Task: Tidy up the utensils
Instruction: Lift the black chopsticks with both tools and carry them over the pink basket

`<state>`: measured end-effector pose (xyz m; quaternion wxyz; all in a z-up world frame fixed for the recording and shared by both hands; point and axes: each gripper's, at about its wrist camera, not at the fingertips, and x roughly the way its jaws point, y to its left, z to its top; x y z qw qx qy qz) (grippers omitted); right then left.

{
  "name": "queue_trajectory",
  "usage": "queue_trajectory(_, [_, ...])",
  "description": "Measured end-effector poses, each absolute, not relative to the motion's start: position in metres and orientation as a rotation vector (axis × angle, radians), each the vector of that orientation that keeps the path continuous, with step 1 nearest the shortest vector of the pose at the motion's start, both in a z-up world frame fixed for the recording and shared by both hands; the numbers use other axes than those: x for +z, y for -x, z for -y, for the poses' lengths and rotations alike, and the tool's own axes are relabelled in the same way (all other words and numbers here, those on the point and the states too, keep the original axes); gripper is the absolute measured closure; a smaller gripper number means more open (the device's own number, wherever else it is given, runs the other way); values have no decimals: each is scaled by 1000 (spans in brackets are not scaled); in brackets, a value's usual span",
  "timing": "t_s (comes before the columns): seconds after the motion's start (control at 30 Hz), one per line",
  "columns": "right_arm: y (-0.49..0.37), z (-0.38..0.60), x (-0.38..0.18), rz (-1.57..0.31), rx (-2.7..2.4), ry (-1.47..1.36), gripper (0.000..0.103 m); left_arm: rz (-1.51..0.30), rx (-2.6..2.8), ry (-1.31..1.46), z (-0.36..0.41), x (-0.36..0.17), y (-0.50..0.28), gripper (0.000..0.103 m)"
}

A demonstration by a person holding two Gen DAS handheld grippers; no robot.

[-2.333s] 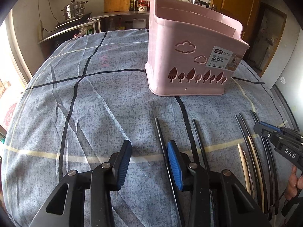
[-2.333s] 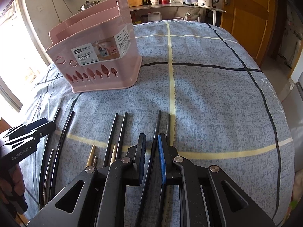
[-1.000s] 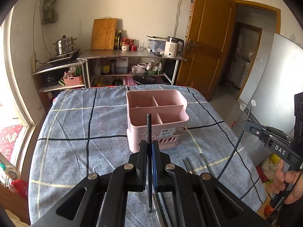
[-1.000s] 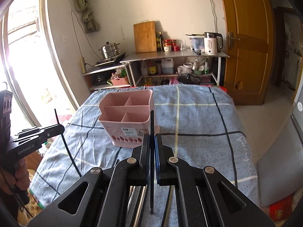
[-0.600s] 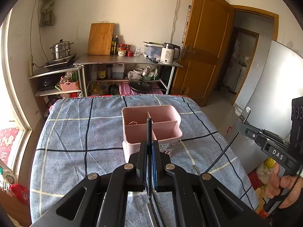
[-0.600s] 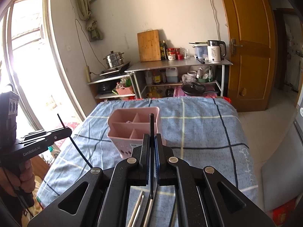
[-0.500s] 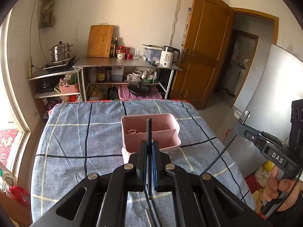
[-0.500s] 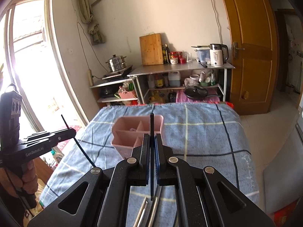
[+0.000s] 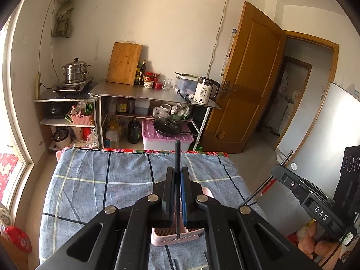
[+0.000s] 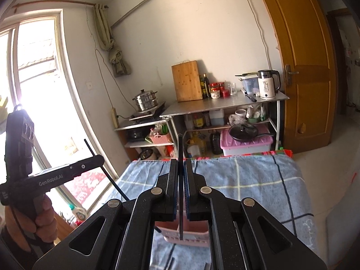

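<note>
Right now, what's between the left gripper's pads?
A black chopstick stands upright, clamped in the left gripper, over the pink basket; left wrist view shows it.

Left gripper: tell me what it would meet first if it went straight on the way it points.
Probably the checked tablecloth beyond the pink basket. The left gripper, clamping a black chopstick, aims slightly downward; depth is unclear.

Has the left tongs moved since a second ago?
Yes. The left tongs, shut on a black chopstick, rose and advanced: the pink basket sank from mid-frame to the view's bottom, under the tongs.
</note>
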<state>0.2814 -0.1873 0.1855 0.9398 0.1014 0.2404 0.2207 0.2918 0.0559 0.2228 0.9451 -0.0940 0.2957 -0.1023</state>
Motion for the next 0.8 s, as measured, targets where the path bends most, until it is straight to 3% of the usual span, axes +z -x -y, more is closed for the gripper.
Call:
queue_trajectory(0.3, [-317,166,166,-501,456,-254,99,-646,-208,251,-65,187,-326,99])
queue_trajectory(0.8, [-340,142,94,-680,504,-267,98,-749,-191,312,-76,112,-346,98])
